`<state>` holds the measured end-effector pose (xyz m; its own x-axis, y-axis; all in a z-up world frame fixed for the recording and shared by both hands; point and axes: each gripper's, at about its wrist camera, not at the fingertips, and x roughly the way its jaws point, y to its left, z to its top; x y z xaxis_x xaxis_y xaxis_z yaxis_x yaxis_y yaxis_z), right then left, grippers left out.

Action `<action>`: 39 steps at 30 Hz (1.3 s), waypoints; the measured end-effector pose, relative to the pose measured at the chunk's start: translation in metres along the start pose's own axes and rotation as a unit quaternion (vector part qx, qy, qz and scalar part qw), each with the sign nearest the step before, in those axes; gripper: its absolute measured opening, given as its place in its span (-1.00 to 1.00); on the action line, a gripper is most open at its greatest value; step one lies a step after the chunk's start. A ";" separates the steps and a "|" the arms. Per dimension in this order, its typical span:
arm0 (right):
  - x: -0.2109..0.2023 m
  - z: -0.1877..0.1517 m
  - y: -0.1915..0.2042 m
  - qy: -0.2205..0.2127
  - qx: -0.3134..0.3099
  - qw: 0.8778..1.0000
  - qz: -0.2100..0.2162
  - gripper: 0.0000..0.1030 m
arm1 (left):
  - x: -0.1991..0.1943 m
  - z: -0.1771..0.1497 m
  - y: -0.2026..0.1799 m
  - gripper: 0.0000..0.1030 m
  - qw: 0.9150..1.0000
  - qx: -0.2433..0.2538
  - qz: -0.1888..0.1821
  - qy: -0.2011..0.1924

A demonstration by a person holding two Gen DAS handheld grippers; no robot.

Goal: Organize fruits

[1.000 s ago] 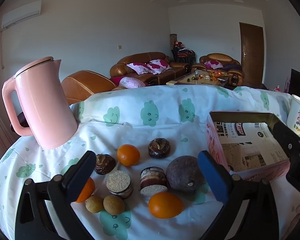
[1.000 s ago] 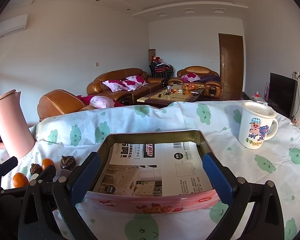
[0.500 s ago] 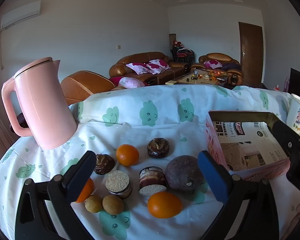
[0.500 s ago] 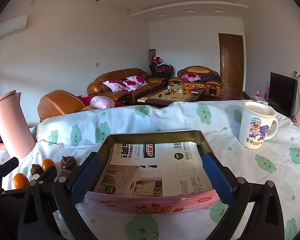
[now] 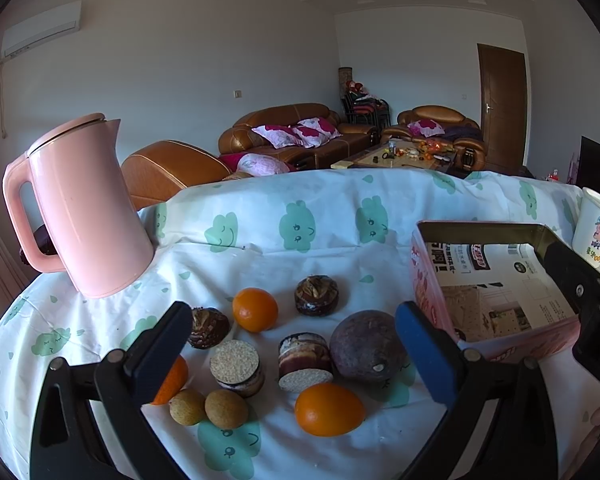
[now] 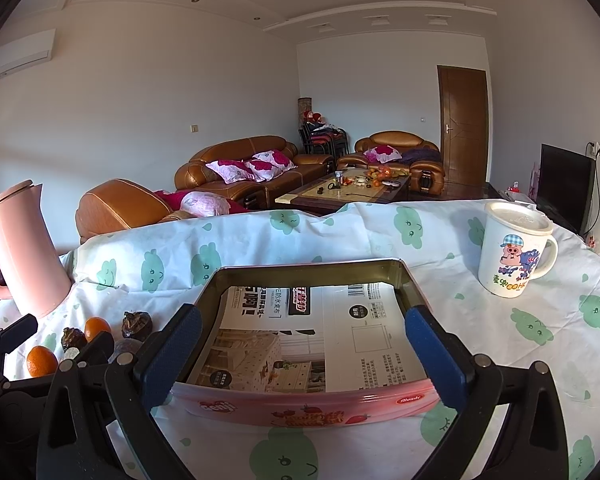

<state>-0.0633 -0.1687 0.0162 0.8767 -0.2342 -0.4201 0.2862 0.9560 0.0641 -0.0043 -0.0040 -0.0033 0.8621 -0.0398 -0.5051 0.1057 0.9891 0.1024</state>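
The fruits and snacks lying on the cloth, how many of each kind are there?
Oranges: 3
Small tan round fruits: 2
Big dark purple fruit: 1
Dark round cakes: 4
Total: 10

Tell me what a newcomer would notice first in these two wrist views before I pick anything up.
Probably the tall pink kettle standing at the table's far left, then the cluster of fruits on the cloud-print cloth between the left gripper's open jaws, led by the near orange and a big dark purple fruit. In the right view, the pink tin, lined with printed paper and holding no fruit, sits between the right gripper's open jaws, with a cartoon mug to its right.
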 end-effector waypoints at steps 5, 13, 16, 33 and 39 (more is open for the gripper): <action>0.000 0.000 0.000 0.000 0.000 1.000 0.001 0.98 | 0.000 0.000 0.000 1.00 1.000 0.000 0.000 0.000; 0.000 0.000 0.001 0.002 -0.002 1.000 0.000 0.98 | 0.000 0.000 0.001 1.00 1.000 0.000 -0.001 0.001; 0.001 0.000 0.001 0.002 -0.003 1.000 0.000 0.98 | 0.000 0.000 0.000 1.00 1.000 0.000 -0.001 0.001; 0.002 -0.004 0.009 0.014 -0.014 0.999 0.041 0.98 | -0.014 -0.016 0.007 1.00 0.999 -0.016 -0.021 0.026; -0.004 -0.009 0.029 0.017 -0.047 0.994 0.096 0.98 | -0.035 -0.027 0.053 1.00 0.999 -0.022 0.005 0.046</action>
<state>-0.0621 -0.1388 0.0117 0.8973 -0.0412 -0.4395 0.0758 0.9952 0.0615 -0.0420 0.0533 -0.0035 0.8138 -0.0189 -0.5808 0.0738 0.9947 0.0711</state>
